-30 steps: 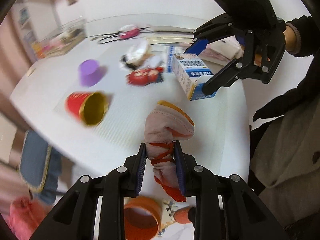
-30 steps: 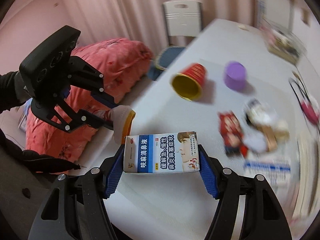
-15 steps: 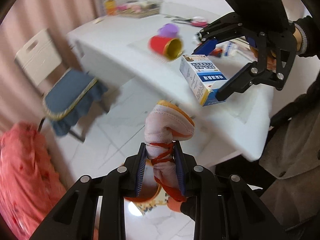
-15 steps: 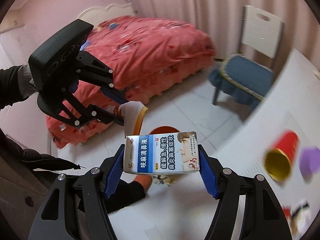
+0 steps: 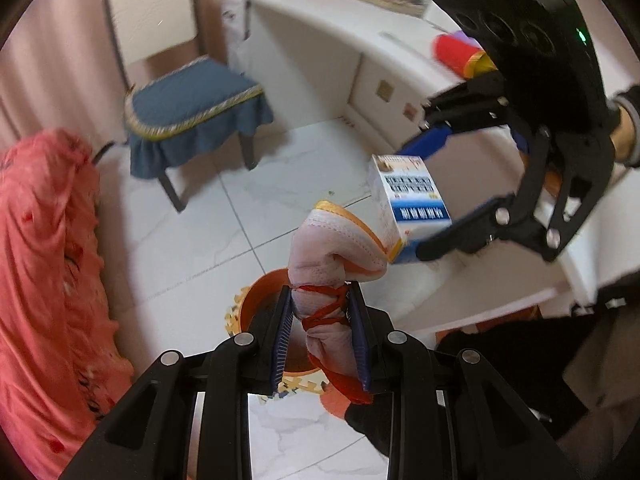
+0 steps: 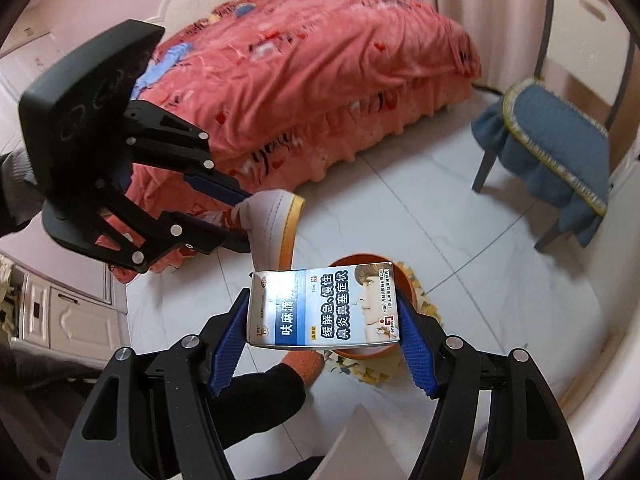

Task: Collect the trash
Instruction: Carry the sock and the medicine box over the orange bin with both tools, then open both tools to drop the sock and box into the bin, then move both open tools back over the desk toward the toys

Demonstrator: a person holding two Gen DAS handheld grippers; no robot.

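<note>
My left gripper [image 5: 322,334] is shut on a crumpled pink face mask [image 5: 332,248] with an orange edge and red strings. It hangs above an orange bin [image 5: 256,304] on the tiled floor. My right gripper [image 6: 324,320] is shut on a blue-and-white medicine box [image 6: 320,308], held just above the same orange bin [image 6: 360,260]. In the left wrist view the right gripper [image 5: 420,196] carries the medicine box [image 5: 408,196] right beside the mask. The right wrist view has the left gripper [image 6: 236,216] holding the face mask [image 6: 276,224] just up and left of the box.
A white table [image 5: 332,40] with a red cup [image 5: 456,54] stands behind. A chair with a blue cushion [image 5: 192,100] is to the left of it, and a bed with a pink cover [image 6: 300,64] lies beyond. A foot in an orange sock [image 6: 306,364] rests by the bin.
Both grippers swung off the table top and down over the floor, carrying mask and box. The orange bin now lies under them. Neither grip has changed.
</note>
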